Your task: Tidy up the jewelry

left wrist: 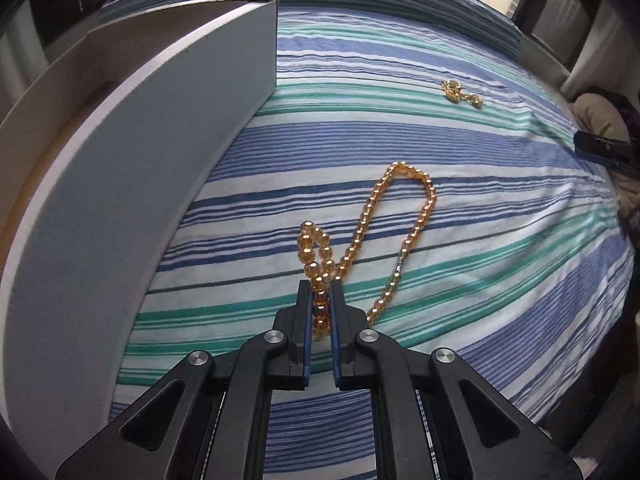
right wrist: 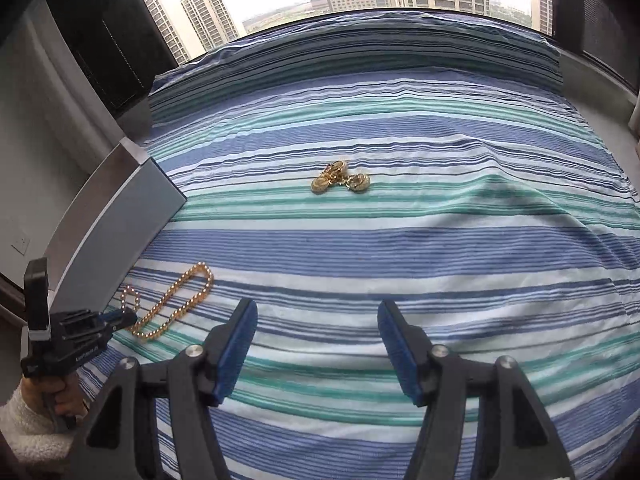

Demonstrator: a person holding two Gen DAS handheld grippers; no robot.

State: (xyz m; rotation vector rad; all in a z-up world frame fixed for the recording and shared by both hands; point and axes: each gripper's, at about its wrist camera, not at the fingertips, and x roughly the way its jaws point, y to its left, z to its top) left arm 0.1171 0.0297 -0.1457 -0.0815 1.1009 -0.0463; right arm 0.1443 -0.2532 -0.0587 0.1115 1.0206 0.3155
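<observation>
An amber bead necklace (left wrist: 404, 216) trails over the striped bedspread (left wrist: 460, 320). My left gripper (left wrist: 321, 290) is shut on one end of it, with beads squeezed between the blue pads. The same necklace (right wrist: 176, 304) shows at the lower left of the right wrist view, where the left gripper (right wrist: 124, 318) and the hand holding it appear. A small heap of gold jewelry (right wrist: 340, 178) lies further up the bed, also visible as the gold pieces (left wrist: 460, 94). My right gripper (right wrist: 318, 312) hovers open over bare cloth, nothing between its fingers.
A white open box (left wrist: 132, 168) stands on the bed's left side, close beside the necklace; its wall (right wrist: 116, 232) shows in the right wrist view. A window with tall buildings lies beyond the bed's far edge. A grey wall runs along the left.
</observation>
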